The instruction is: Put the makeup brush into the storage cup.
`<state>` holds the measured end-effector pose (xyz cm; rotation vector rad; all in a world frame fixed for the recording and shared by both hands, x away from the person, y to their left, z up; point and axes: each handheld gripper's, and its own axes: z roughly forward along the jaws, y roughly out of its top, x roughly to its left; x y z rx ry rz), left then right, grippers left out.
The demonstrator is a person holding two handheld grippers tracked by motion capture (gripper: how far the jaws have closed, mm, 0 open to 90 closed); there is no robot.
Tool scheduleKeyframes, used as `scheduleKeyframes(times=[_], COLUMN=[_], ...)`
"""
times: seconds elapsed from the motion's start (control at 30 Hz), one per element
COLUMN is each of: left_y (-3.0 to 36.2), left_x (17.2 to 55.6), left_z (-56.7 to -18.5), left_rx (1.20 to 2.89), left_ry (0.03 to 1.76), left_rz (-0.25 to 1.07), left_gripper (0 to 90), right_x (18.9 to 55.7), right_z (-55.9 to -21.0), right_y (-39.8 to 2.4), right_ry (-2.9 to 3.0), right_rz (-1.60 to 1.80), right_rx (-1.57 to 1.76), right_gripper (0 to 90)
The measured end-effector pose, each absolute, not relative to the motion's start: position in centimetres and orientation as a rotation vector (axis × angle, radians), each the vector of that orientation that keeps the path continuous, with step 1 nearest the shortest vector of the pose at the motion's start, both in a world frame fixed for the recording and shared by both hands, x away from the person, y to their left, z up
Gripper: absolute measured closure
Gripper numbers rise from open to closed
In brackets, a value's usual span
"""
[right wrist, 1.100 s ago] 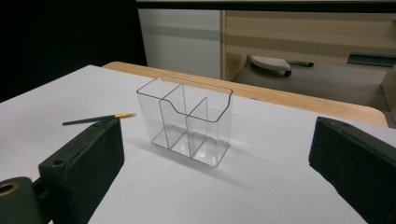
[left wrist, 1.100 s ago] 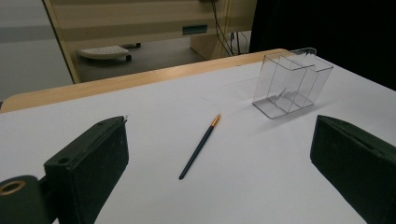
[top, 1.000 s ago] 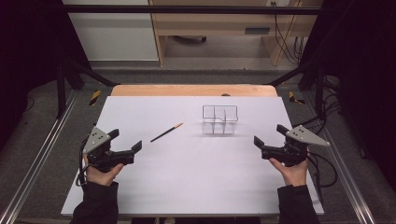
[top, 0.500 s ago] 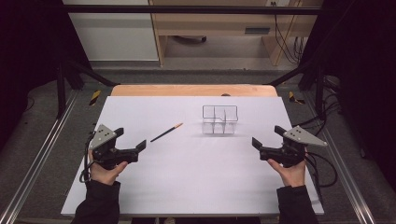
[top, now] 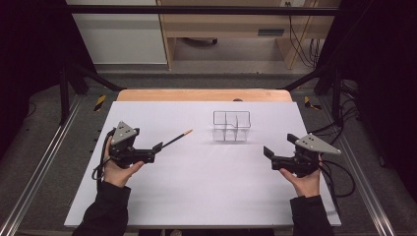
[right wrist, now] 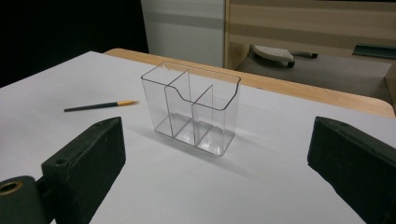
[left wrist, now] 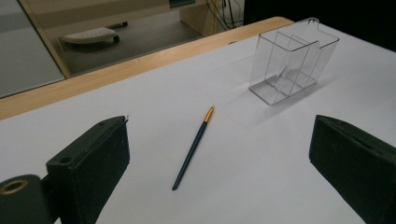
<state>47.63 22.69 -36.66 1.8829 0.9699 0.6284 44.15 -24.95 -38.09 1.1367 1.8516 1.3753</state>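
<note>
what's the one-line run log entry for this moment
left gripper: open, aimed at thin dark pencil with orange tip | right gripper: open, facing clear plastic divided organizer, empty | pencil flat on white table, apart from organizer

Over the last second the left gripper [top: 158,146], held in the person's left hand [top: 115,169], has moved forward across the table and a little toward its middle. Its wide-open jaws, which sat well short of the pencil [top: 177,139] a second ago, now reach its dark near end, one tip just beside it. The right gripper [top: 268,151] has drifted slightly inward and toward the person.
</note>
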Motion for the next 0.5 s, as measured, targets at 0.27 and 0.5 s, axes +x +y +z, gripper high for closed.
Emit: scheduleKeyframes(times=[0.27, 0.5], left_y=[21.4, 20.7], left_x=[50.2, 52.5], left_z=[-37.2, -38.0], left_rx=[1.999, 2.07], left_ry=[0.981, 1.011], left_rz=[0.625, 0.608], left_gripper=[4.8, 5.0], right_x=[44.1, 44.1], right_z=[-38.0, -38.1], right_y=[-25.0, -25.1], right_ry=[1.848, 1.849], right_rz=[1.386, 1.386], right_rx=[1.142, 1.143], right_gripper=[4.5, 4.5])
